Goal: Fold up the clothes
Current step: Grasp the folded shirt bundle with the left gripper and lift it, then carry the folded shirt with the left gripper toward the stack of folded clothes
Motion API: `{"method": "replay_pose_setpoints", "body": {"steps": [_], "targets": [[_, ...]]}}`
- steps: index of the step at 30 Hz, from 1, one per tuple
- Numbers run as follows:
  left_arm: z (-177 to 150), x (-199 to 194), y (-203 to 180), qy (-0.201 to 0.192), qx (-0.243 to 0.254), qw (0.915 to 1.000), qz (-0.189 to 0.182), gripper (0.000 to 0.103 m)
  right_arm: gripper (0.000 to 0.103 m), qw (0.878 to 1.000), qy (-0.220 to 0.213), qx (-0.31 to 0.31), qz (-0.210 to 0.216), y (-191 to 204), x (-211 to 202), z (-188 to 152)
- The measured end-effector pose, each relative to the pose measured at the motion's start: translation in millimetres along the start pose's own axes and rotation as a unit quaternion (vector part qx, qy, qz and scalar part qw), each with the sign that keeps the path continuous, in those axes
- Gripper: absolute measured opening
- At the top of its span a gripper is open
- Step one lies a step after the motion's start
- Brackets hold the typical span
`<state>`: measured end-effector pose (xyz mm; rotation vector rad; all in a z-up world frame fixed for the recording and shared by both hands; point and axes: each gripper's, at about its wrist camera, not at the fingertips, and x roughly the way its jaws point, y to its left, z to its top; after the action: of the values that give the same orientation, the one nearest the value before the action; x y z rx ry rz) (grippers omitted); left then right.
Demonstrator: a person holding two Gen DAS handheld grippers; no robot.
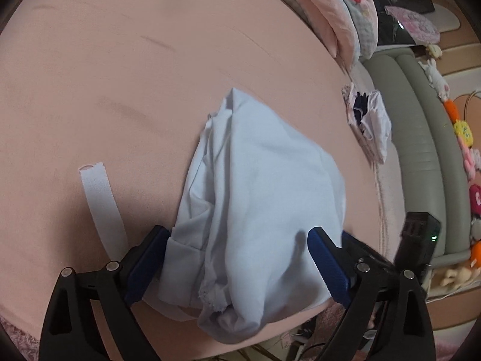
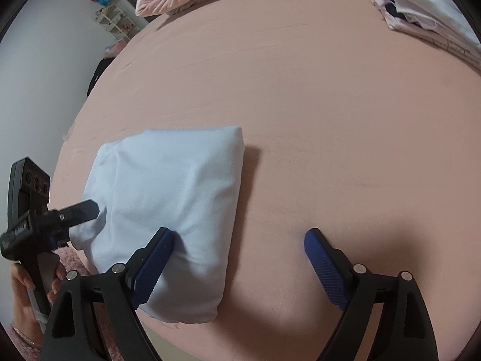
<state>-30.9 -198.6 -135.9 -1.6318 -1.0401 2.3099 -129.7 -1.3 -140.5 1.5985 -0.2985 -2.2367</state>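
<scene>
A folded pale blue garment [image 2: 162,210] lies on the pink bed sheet [image 2: 330,120] near the bed's front edge. The left tongs [image 1: 237,267] stand spread wide, straddling the bundle's ragged end without pinching it. The right tongs [image 2: 240,264] gape wide too, one pad resting against the fold's side, the other over bare sheet. A stack of folded clothes [image 1: 368,123] sits well apart.

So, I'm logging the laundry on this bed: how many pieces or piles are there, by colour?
Light blue folded garment: 1
White strip of cloth: 1
Mixed white and navy pile of clothes: 1
Total: 3
</scene>
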Motion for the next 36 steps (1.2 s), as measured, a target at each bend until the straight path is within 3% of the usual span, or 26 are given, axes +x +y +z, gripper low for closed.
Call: {"method": "replay_pose_setpoints", "body": {"steps": [2, 4, 6, 8, 9, 11, 14, 15, 16, 18, 21, 25, 29, 36], "targets": [[0, 6, -11, 0.005, 0.023, 0.9992, 0.032, 0.094, 0.067, 1.0, 0.003, -0.001, 0.018, -3, 2, 6], [-1, 10, -20, 0.012, 0.044, 0.9969, 0.064, 0.094, 0.043, 0.999, 0.01, -0.006, 0.037, 0, 4, 10], [-1, 11, -25, 0.014, 0.049, 0.9958, 0.076, 0.092, 0.039, 0.999, 0.011, -0.019, 0.031, 7, 5, 13], [0, 10, -29, 0.01, 0.051, 0.9957, 0.077, 0.081, 0.037, 0.999, 0.007, -0.026, 0.023, 11, 5, 13], [-1, 9, -31, 0.007, 0.051, 0.9962, 0.069, 0.066, 0.036, 0.999, 0.006, -0.026, 0.021, 13, 5, 13], [-2, 7, -32, -0.001, 0.044, 0.9978, 0.05, 0.054, 0.036, 0.999, 0.003, -0.025, 0.021, 15, 4, 12], [-4, 9, -27, -0.019, 0.027, 0.9983, 0.048, 0.054, 0.042, 1.0, 0.003, -0.012, 0.022, 17, 8, 7], [-5, 9, -23, -0.021, 0.021, 0.9988, 0.039, 0.054, 0.054, 1.0, 0.005, -0.007, 0.024, 16, 10, 7], [-5, 10, -20, -0.022, 0.015, 0.9992, 0.031, 0.054, 0.059, 1.0, 0.006, -0.003, 0.03, 14, 13, 7], [-5, 10, -18, -0.02, 0.012, 0.9994, 0.025, 0.055, 0.06, 0.999, 0.008, 0.007, 0.042, 13, 16, 9], [-5, 5, -24, -0.019, 0.021, 0.9989, 0.038, 0.051, 0.042, 0.999, 0.004, -0.01, 0.041, 24, 12, 9], [-9, -7, -46, -0.037, 0.05, 0.9964, 0.058, 0.038, 0.034, 0.999, -0.016, -0.032, 0.012, 41, -2, 5], [-19, -10, -78, -0.054, 0.101, 0.9889, 0.094, 0.035, 0.032, 0.999, -0.033, -0.033, 0.015, 47, -35, 2], [-31, -6, -125, -0.064, 0.132, 0.9861, 0.079, 0.032, 0.032, 0.996, -0.063, -0.059, -0.013, 59, -69, 14]]}}
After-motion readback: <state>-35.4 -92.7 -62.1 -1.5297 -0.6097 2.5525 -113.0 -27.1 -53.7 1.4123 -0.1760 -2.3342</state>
